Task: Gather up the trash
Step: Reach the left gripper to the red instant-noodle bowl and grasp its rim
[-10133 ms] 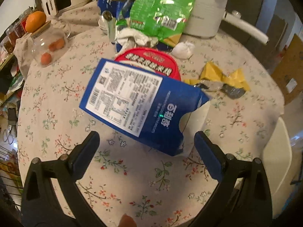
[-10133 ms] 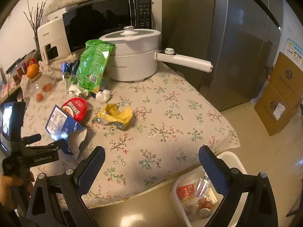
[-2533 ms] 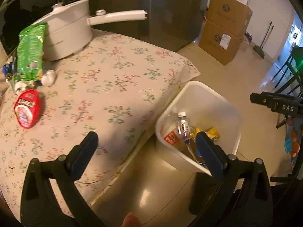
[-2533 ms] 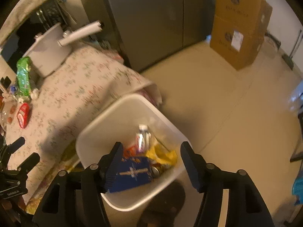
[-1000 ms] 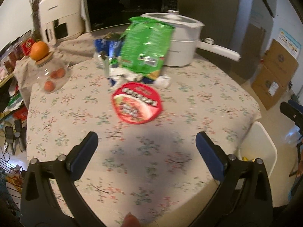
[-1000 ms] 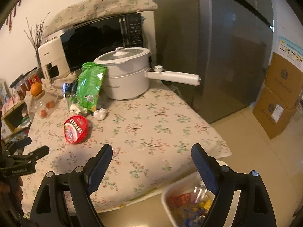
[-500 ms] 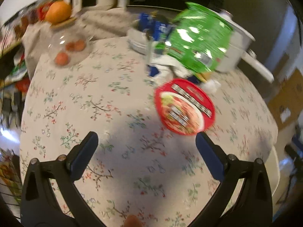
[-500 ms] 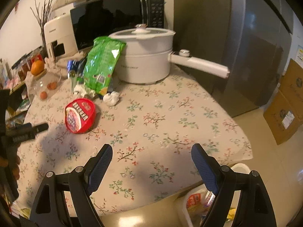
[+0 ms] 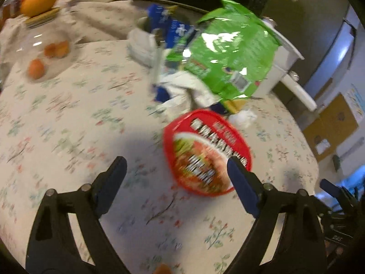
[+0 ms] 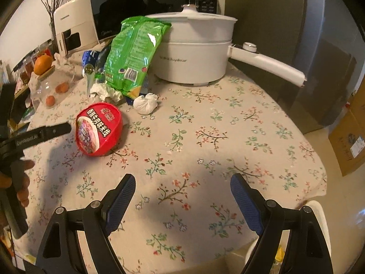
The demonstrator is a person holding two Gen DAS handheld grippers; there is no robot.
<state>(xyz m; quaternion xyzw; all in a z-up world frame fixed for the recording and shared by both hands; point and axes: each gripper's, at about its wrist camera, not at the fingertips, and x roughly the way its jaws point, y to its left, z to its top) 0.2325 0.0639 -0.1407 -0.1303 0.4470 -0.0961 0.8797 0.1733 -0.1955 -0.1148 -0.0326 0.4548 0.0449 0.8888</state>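
Now left gripper (image 9: pixel 174 170), jaws wide and empty, lines up on red noodle bowl (image 9: pixel 206 151) lying tilted on table (image 9: pixel 68 118); next: close around rim. Right gripper (image 10: pixel 182 190) wide, empty.

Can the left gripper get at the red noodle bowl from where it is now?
Probably yes. The left gripper is open, with the red noodle bowl just ahead near its right finger, and only bare tablecloth lies between them.
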